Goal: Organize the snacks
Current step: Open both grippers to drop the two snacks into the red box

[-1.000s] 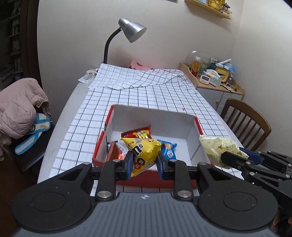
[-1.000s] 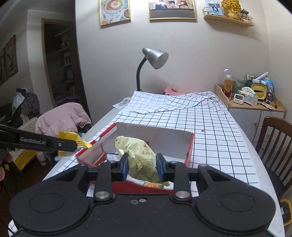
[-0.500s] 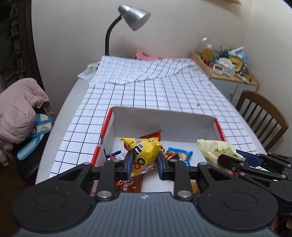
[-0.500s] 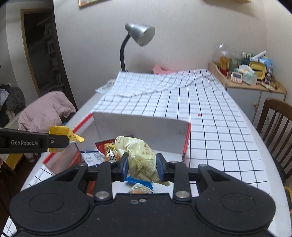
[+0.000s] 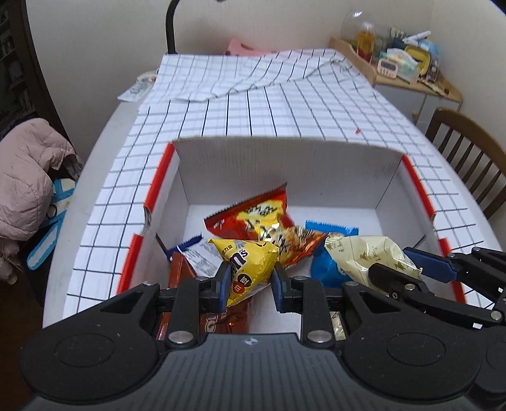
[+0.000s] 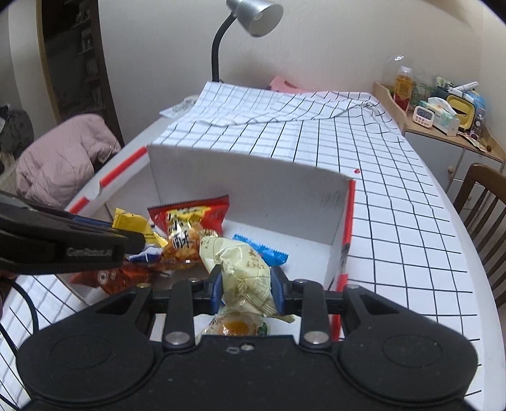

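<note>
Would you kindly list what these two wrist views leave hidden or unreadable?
- Left wrist view: lamp head cut off by the top edge.
- Left wrist view: brown packet half hidden behind the left gripper.
- Right wrist view: orange-printed packet mostly hidden under the right gripper and its pale packet.

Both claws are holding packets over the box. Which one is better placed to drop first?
Probably the left: the left claw holds the yellow candy bag over bare box floor. The right claw holds the pale packet above other snacks.
</note>
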A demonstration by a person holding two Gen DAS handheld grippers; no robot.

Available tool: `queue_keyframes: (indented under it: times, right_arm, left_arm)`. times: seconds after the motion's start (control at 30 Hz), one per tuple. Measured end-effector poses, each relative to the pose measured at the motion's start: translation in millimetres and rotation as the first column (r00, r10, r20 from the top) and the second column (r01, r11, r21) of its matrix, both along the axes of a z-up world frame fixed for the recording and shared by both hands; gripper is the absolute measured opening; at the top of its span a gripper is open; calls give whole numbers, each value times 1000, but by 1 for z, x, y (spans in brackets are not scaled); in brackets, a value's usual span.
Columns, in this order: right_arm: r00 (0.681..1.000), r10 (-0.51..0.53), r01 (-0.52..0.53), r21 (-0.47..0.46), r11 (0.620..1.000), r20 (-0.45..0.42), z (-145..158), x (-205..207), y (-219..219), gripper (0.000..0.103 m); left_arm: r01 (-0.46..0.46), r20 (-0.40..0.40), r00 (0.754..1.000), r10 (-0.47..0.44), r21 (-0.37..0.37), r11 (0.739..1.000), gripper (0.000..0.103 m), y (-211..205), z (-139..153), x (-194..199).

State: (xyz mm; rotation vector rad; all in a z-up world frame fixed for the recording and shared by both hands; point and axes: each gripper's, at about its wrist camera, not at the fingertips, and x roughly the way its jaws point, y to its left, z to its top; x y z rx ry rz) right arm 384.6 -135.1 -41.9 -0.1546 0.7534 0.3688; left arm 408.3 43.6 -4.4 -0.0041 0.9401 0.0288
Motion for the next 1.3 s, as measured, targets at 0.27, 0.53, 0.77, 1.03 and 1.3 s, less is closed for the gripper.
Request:
queue_keyframes:
  times: [0.27, 0.53, 0.77, 1.03, 1.3]
  right_arm:
    - [1000, 19, -20, -39, 999, -20, -14, 0, 5, 31]
    - [1000, 23, -23, -67, 997, -2, -15, -6, 10, 36]
    - [1000, 18, -18, -34, 999, 16, -4, -16, 0, 43]
    - [999, 11, -11, 5, 1000, 46, 15, -36, -13, 50]
    - [995, -3, -3, 59, 998, 96, 39, -65, -27, 64]
  left_arm:
    - [12, -46, 999, -12, -2, 1000, 26, 0, -17, 3]
    - [23, -55, 998, -23, 4, 1000, 27, -4, -20, -2]
    - [15, -25, 1000, -15, -14, 1000, 29, -3, -11, -13]
    - [14, 39, 999, -12, -45, 999, 57, -6, 15, -38]
    - [14, 88, 996, -11, -42, 999, 58, -11, 37, -67]
